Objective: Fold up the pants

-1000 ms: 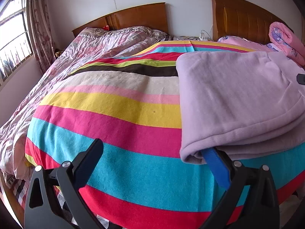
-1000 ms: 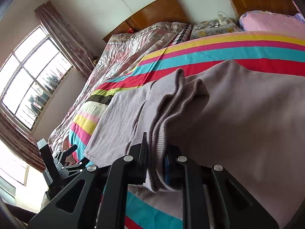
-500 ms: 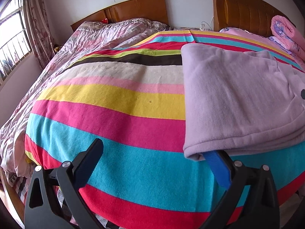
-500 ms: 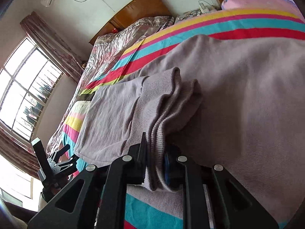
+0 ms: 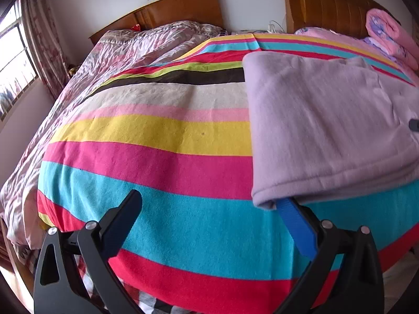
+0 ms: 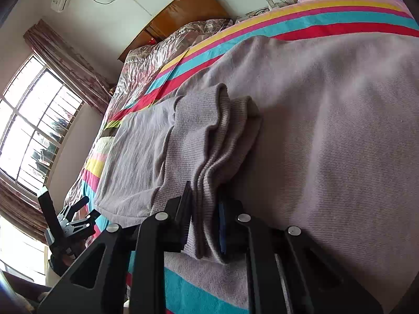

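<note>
A: Where are your pants (image 5: 327, 120) lying?

B: On the striped blanket (image 5: 162, 172), toward its right side as your left camera looks at it, near the front edge of the bed. They are pale lilac-grey, soft and fleecy, folded over into a broad flat slab with a rounded fold line at the near corner.

A: And the cuffs?

B: Your right camera shows a ribbed band of the same fabric (image 6: 209, 141), bunched into several layers and lying on top of the flat part. The rib knit is finer and tighter than the rest of the cloth.

A: What is your right gripper (image 6: 207, 209) doing?

B: Its jaws stand narrow, pinching that bunched ribbed band between the pads; the cloth fills the gap.

A: And your left gripper (image 5: 212, 204)?

B: Spread wide, gripping nothing. Its blue-padded finger (image 5: 296, 225) sits tucked just under the near corner of the fold; the other finger (image 5: 123, 217) is over the turquoise stripe, well apart from the cloth
</note>
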`<act>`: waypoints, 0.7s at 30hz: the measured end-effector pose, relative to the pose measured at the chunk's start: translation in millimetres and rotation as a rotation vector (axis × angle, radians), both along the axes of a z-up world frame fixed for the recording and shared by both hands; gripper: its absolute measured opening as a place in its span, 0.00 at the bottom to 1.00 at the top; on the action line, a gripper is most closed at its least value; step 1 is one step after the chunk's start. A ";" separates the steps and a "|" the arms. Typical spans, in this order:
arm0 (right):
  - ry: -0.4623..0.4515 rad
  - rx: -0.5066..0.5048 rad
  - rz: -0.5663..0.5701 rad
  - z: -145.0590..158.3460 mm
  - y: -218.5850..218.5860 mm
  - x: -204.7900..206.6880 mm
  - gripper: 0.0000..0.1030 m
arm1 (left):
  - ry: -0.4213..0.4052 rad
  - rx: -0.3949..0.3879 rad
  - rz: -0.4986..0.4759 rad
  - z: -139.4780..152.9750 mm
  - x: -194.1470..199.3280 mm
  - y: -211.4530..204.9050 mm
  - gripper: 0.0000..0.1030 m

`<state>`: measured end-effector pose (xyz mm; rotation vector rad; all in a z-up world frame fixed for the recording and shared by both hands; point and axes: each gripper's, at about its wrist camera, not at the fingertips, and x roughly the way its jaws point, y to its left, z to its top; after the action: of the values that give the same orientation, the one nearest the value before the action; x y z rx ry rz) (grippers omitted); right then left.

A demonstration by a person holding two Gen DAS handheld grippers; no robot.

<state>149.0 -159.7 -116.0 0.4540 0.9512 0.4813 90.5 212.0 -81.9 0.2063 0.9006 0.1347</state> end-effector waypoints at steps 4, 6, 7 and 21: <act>-0.058 -0.117 -0.051 23.5 -9.5 -10.5 0.55 | -0.007 0.068 -0.045 17.0 -23.2 10.6 0.99; -0.133 -0.179 -0.055 39.6 -7.2 -15.7 0.56 | -0.076 -0.015 -0.011 46.3 -26.6 27.6 0.99; -0.161 -0.200 -0.050 46.0 -3.2 -16.0 0.56 | -0.135 -0.069 0.003 66.2 -23.6 33.2 0.99; -0.248 -0.431 0.181 10.5 61.8 -9.4 0.76 | -0.051 -0.367 -0.170 5.1 84.8 -53.3 0.98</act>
<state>139.6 -97.9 -105.5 -0.0822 0.8286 0.4676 175.3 158.7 -76.8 -0.0628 0.8374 -0.1823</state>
